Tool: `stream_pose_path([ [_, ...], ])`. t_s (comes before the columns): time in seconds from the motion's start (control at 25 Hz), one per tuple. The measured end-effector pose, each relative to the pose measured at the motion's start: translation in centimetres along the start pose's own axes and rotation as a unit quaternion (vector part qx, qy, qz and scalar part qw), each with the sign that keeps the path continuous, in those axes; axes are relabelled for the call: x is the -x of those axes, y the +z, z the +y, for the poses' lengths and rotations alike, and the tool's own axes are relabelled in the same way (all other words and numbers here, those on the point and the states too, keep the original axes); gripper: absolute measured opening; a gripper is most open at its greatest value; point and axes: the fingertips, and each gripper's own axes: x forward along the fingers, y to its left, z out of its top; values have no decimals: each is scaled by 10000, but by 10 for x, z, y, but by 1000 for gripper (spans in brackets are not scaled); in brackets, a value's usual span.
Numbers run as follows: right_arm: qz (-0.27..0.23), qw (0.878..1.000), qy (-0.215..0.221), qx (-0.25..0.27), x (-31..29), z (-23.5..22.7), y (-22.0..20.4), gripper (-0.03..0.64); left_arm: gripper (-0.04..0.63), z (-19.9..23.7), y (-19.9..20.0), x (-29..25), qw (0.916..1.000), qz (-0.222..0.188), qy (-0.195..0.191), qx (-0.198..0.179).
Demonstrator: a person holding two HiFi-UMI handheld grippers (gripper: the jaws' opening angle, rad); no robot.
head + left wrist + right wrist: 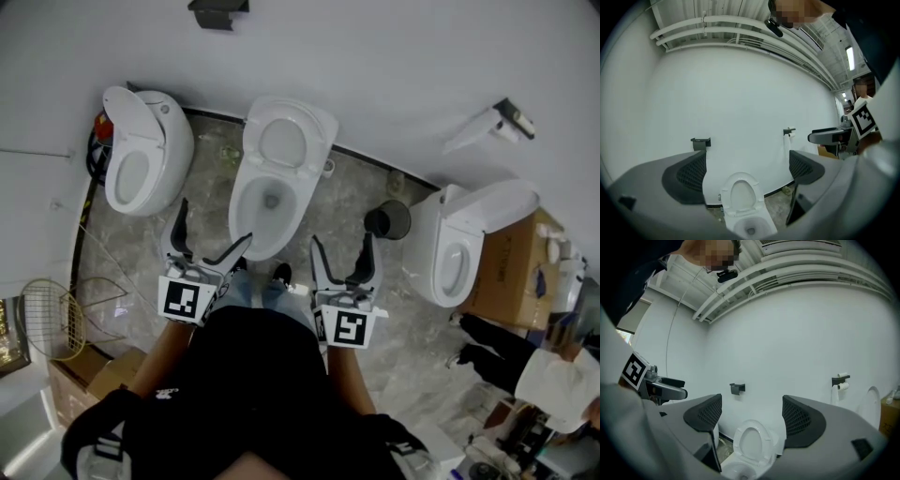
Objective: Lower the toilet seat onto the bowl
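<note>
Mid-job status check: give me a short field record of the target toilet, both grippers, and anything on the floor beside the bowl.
target: middle toilet, straight ahead of the person
seat: toilet seat raised, leaning back toward the wall; not yet lowered
bowl: bowl uncovered
left gripper: left gripper open, empty, near the bowl's front, apart from the seat
right gripper: right gripper open, empty, apart from the seat
beside bowl: black bin on the floor to its right

The white toilet seat (284, 141) is standing raised, leaning back against the white wall (375, 56) with its oval ring facing forward. The white bowl (246, 217) is sitting uncovered below it on the grey stone floor (347, 197) — water showing at the bottom.
</note>
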Motion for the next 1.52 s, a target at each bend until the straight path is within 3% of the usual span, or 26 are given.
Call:
stream_pose_path([
  [0.32, 415, 9991, -80, 86, -45, 8, -38, 400, 535, 37, -37, -48, 9983, 396, -407, -103],
  [0.76, 1114, 9936, 49, 199, -118, 4, -97, 400, 535, 70, -78, -119, 9948, 614, -726, -377],
  [1.04, 1269, 9913, 206, 271, -168, 0, -126, 400, 535, 87, -114, -168, 9889, 899, -853, -819],
  [1.52, 1433, 9884, 226, 456, -231, -20, -172, 400, 534, 94, -175, -225, 9811, 1310, -1146, -840],
])
